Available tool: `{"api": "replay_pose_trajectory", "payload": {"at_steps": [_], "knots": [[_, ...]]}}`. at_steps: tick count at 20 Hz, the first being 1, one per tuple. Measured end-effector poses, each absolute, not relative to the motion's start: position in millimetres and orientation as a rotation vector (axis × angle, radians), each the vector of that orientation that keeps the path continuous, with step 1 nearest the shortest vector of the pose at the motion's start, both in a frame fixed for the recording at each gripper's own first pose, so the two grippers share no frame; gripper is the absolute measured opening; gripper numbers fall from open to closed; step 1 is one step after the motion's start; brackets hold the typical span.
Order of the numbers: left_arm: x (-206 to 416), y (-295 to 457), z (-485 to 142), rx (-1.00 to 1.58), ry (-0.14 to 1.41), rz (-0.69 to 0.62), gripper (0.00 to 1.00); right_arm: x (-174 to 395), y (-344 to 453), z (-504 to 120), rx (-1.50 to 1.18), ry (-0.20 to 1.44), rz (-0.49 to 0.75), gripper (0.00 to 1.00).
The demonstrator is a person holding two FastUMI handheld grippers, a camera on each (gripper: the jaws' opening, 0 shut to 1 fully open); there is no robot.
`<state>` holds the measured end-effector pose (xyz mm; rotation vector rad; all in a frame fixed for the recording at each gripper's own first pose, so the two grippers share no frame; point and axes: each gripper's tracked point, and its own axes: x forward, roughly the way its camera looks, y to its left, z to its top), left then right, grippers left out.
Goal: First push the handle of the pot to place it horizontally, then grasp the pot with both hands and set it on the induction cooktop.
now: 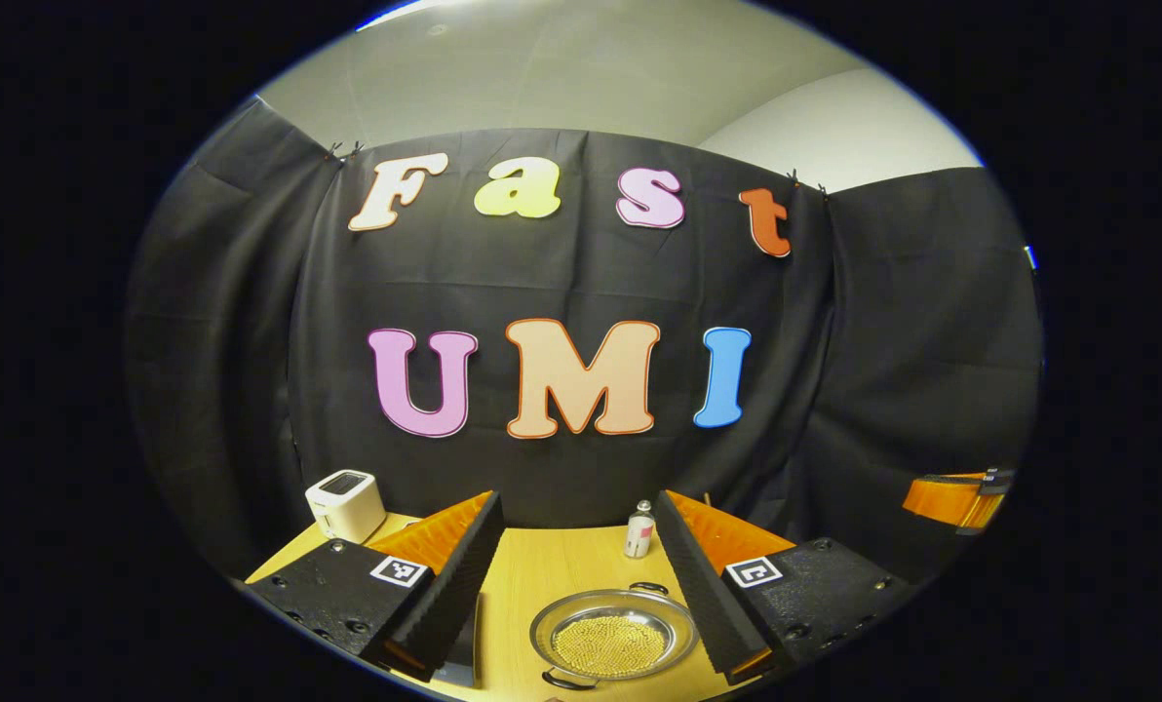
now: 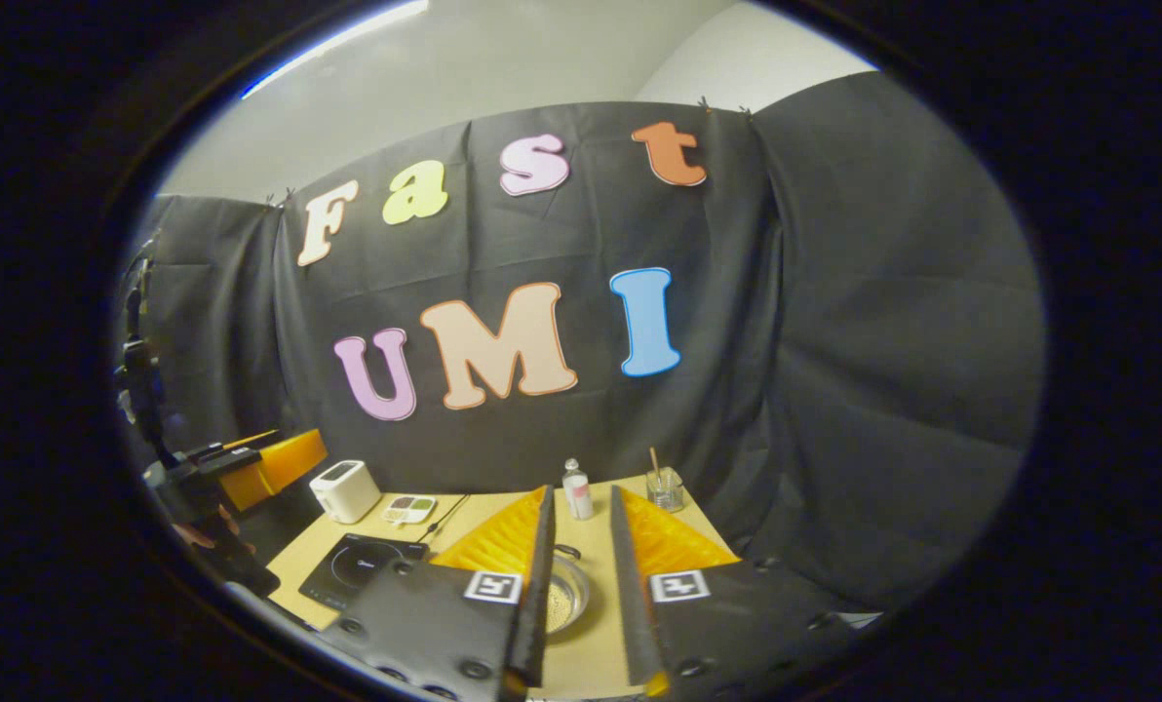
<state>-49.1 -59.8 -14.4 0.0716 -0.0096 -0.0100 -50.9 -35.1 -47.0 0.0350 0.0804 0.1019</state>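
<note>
Jaws apart above pot (image 1: 612, 639)

A cloth-walled recording booth: wooden table (image 2: 591, 673) with toaster (image 2: 345, 490) and cooktop (image 2: 357, 568)

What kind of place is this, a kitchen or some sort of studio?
Most likely a staged kitchen set in a recording booth: a wooden table holding an induction cooktop, a toaster and a metal pot, backed by black cloth instead of walls.
</note>
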Motion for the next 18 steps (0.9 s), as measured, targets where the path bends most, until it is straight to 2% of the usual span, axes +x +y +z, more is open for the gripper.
{"api": "replay_pose_trajectory", "payload": {"at_steps": [2, 3, 4, 5, 6, 8, 9, 14, 15, 16, 18], "knots": [[-51.3, -57.0, -17.8, 0.067, -0.006, -0.001, 0.92, -46.7, -40.2, -43.6, 0.029, 0.077, 0.082, 0.06], [-52.5, -54.3, -19.1, 0.065, -0.006, 0.005, 0.95, -41.3, -41.0, -46.8, 0.037, 0.084, 0.081, 0.0], [-53.4, -51.8, -22.3, 0.063, 0.0, 0.013, 0.95, -43.3, -40.1, -53.1, 0.038, 0.1, 0.088, 0.04], [-54.8, -49.6, -26.5, 0.061, 0.008, 0.019, 0.92, -42.0, -40.3, -57.7, 0.033, 0.115, 0.09, 0.0], [-55.5, -46.5, -30.2, 0.059, 0.016, 0.029, 0.95, -39.3, -42.6, -62.9, 0.026, 0.13, 0.088, 0.0], [-57.2, -38.5, -37.8, 0.056, 0.032, 0.053, 0.95, -35.4, -42.0, -81.4, 0.013, 0.174, 0.097, 0.02], [-59.4, -33.3, -40.8, 0.054, 0.04, 0.07, 0.92, -33.3, -40.6, -93.8, 0.014, 0.208, 0.107, 0.0], [-69.8, -0.5, -38.5, 0.042, 0.034, 0.167, 0.92, -24.3, -21.9, -165.4, 0.018, 0.409, 0.182, 0.0], [-71.4, 7.9, -36.9, 0.041, 0.028, 0.188, 0.96, -23.8, -15.9, -179.3, 0.023, 0.457, 0.2, 0.0], [-72.6, 16.1, -37.0, 0.038, 0.027, 0.21, 0.92, -24.2, -6.8, -192.8, 0.03, 0.499, 0.225, 0.0], [-73.5, 32.7, -37.0, 0.031, 0.025, 0.246, 0.95, -22.7, 10.5, -214.1, 0.033, 0.566, 0.265, 0.02]]}}
